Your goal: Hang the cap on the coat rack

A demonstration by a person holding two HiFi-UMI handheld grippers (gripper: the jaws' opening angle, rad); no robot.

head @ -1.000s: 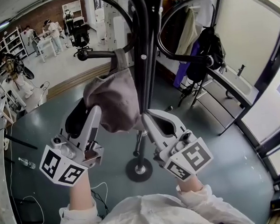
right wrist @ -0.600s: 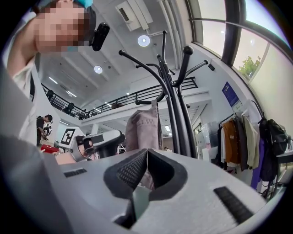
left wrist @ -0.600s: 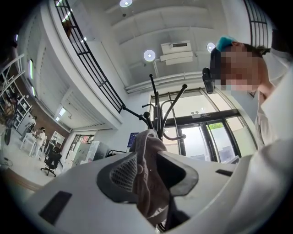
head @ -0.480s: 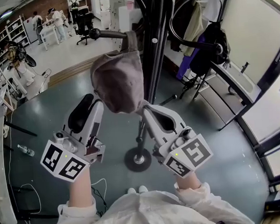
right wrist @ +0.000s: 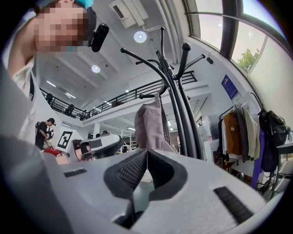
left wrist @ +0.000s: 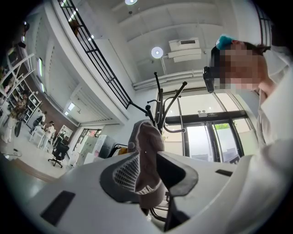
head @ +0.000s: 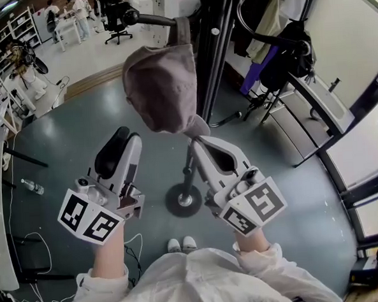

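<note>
Cap: the cap (head: 162,85) hangs by its back strap (head: 182,33) over a left-pointing hook arm (head: 152,19) of the coat rack (head: 212,56), its crown drooping toward the near side.
Left gripper: the left gripper (head: 127,138) sits near-left of the cap, fingers parted. The cap shows in the gap between them, and no pad visibly presses on it.
Right gripper: the right gripper (head: 198,141) points up just under the brim, its pads pressed together at the tips with no fabric seen between them. I cannot tell whether the tips brush the brim.
Risk, strap: only a narrow band rests on the arm, so an upward nudge from the right tips could probably walk it toward the arm's end and drop the cap.
Risk, snag: if the left fingers close or pull back while crossing the hem, they could likely drag the cap sideways off the hook.
Head view only: the strap over the arm, both grippers together, and the rack's base (head: 182,200) on the floor.
Gripper views only: how the pads stand. The right gripper view also shows the rack's upper hooks bare.
</note>
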